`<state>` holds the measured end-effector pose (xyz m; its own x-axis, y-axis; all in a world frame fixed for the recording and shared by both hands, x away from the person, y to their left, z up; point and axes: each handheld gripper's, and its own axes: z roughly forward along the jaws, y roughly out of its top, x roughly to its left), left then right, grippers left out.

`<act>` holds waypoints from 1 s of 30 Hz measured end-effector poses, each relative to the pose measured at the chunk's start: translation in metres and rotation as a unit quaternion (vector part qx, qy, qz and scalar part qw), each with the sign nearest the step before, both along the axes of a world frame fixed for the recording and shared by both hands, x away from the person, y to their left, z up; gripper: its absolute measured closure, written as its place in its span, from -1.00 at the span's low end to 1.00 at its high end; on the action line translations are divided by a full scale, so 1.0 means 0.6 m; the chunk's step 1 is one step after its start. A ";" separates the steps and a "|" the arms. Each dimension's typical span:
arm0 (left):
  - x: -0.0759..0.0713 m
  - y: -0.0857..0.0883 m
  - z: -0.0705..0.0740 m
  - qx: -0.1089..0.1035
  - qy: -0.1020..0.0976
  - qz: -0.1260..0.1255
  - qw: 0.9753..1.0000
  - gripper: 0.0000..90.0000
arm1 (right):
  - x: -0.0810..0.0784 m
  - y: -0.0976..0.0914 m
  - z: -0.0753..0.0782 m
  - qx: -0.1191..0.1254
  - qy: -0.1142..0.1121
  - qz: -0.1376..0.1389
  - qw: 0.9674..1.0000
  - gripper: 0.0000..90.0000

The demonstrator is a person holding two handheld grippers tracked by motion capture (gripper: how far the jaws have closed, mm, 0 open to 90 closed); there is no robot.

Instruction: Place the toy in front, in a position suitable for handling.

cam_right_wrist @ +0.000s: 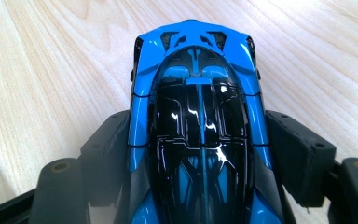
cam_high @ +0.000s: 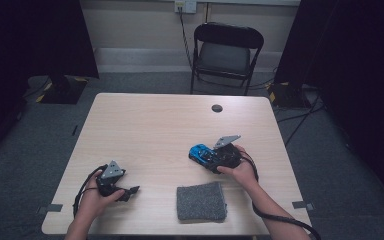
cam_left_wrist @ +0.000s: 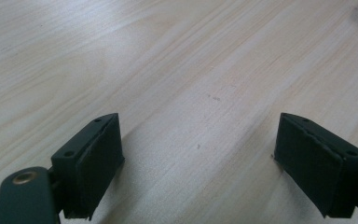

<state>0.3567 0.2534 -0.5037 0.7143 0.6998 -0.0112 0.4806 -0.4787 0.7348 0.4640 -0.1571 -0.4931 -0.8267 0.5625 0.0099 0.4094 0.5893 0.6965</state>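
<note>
Both jaws flank blue car (cam_right_wrist: 198, 126) sides; high view blurs contact.

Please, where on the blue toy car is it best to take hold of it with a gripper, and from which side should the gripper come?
Grip the blue toy car across its two long flanks at mid-body, coming in along its length from one end. The sides there run nearly parallel, while the glossy black canopy is rounded and would probably slip. The right gripper already straddles it so, one pad against each flank. The table around it is bare, leaving room.

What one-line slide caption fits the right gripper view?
Blue and black toy car held between the right gripper's black jaws above a pale wooden table.
</note>
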 end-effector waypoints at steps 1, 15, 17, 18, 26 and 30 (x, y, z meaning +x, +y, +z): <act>0.000 0.000 0.000 0.000 0.000 0.000 1.000 -0.68 | 0.000 -0.001 0.000 0.001 0.001 -0.001 1.000 -0.41; 0.000 0.000 0.000 0.000 0.000 0.000 1.000 -0.68 | -0.007 -0.008 0.007 0.005 0.000 -0.015 1.000 -0.64; 0.000 0.000 0.000 0.000 0.000 0.001 1.000 -0.68 | -0.011 -0.012 0.012 0.003 -0.007 -0.015 1.000 -0.64; 0.000 0.000 0.000 0.000 0.000 0.001 1.000 -0.68 | -0.013 -0.014 0.014 0.001 -0.009 -0.014 1.000 -0.64; -0.001 -0.001 0.000 0.001 0.000 0.003 1.000 -0.68 | -0.037 -0.036 0.033 0.011 -0.018 -0.014 1.000 -0.65; -0.002 -0.003 0.000 0.001 0.000 0.011 1.000 -0.68 | -0.048 -0.041 0.037 0.004 -0.015 -0.019 1.000 -0.65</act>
<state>0.3556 0.2513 -0.5036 0.6982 0.7158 -0.0095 0.4912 -0.4695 0.7337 0.4352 -0.1814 -0.4706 -0.8048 0.5935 -0.0100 0.4099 0.5679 0.7137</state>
